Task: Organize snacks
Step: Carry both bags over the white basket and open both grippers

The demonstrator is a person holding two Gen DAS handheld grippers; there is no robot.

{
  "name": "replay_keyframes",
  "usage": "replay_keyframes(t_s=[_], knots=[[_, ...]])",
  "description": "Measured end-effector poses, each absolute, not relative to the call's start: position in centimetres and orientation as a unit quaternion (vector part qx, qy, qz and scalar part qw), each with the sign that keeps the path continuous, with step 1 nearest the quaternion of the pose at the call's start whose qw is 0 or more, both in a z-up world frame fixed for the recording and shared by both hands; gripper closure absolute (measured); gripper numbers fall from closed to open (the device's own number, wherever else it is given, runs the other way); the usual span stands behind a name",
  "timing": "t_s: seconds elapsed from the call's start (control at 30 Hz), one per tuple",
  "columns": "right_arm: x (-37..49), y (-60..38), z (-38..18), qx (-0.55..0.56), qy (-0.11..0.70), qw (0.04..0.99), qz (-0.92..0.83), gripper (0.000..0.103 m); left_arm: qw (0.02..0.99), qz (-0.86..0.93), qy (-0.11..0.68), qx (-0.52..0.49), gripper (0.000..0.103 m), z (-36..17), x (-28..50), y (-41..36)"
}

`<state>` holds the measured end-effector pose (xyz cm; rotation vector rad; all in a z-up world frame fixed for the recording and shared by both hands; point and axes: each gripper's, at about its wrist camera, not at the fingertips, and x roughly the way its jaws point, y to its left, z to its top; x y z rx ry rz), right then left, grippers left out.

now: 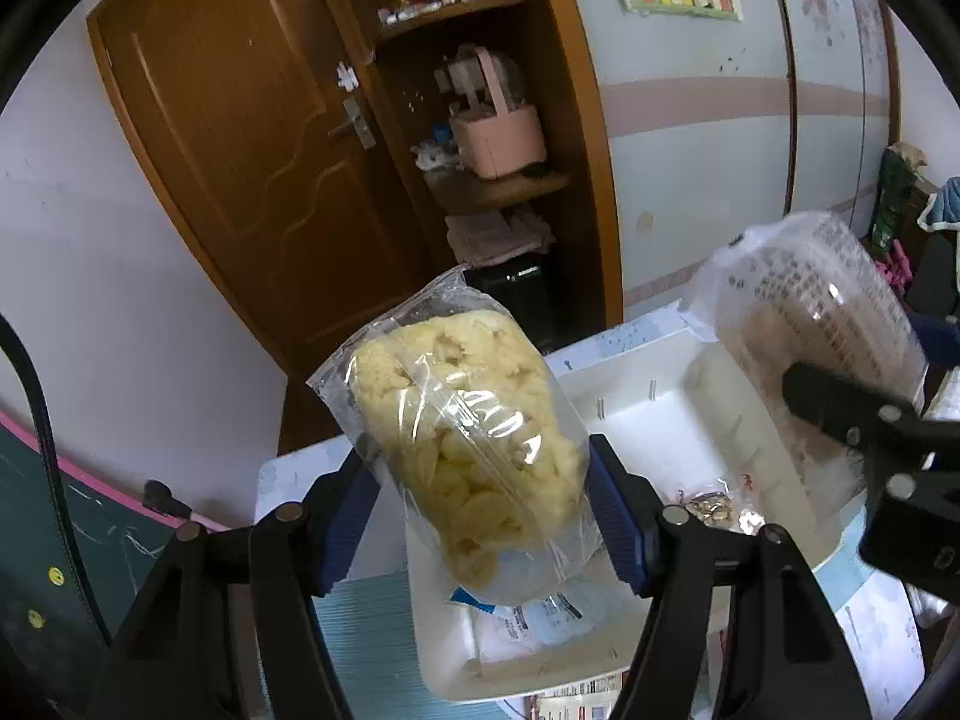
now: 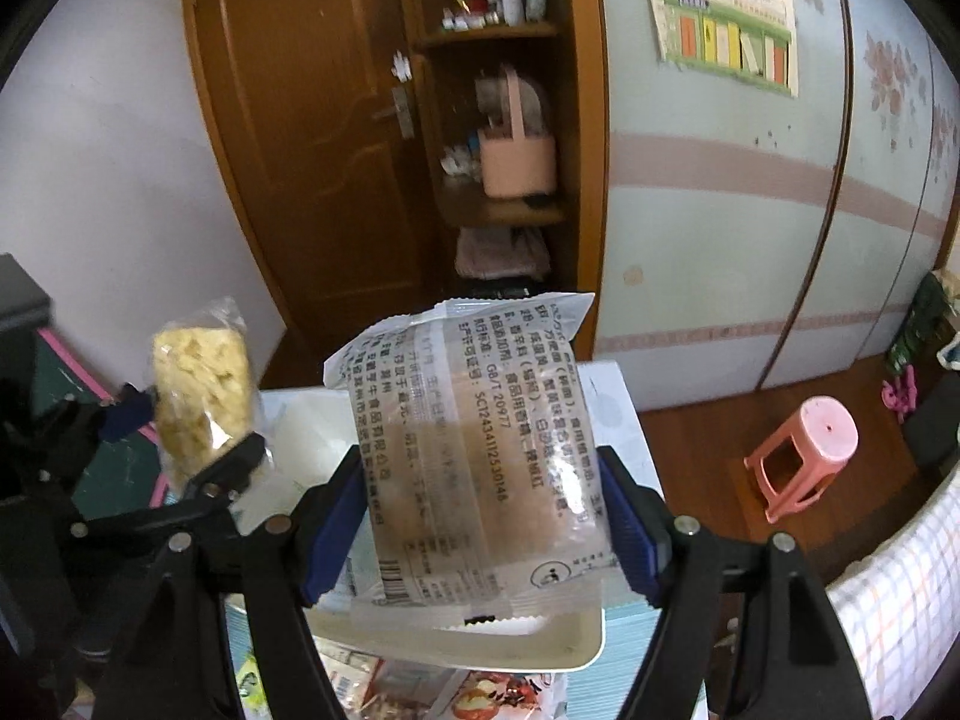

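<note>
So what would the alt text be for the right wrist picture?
The right gripper holds a frosted printed snack packet above a white tray. To its left, the left gripper holds a clear bag of yellow snacks.

Home bedroom: wardrobe (image 2: 720,180), wooden door (image 2: 300,150).

Blurred packet (image 1: 822,324) label, tray (image 1: 636,396) half-hidden
</note>
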<state>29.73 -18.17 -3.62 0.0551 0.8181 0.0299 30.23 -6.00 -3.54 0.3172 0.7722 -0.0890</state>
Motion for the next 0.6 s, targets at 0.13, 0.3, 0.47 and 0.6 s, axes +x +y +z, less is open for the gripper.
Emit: replay_keyframes(t_s=[0.13, 0.3, 0.47, 0.6], knots=[[31.6, -18.6, -5.7, 0.038, 0.424, 0.905, 0.013, 0.027, 0.908, -0.050, 0.391, 0.140, 0.019, -4.9, 31.4, -5.6], [32.3, -19.3, -6.9, 0.061, 0.424, 0.904, 0.012, 0.025, 0.908, -0.039, 0.395, 0.137, 0.004, -6.1, 32.3, -5.1], [32.0, -19.2, -6.7, 0.070, 0.416, 0.907, 0.015, 0.018, 0.903, -0.039, 0.405, 0.139, 0.004, -6.8, 32.3, -5.0], [31.5, -18.7, -6.4, 0.062, 0.417, 0.906, 0.019, 0.017, 0.901, -0.039, 0.408, 0.140, 0.004, -6.7, 31.4, -4.7]])
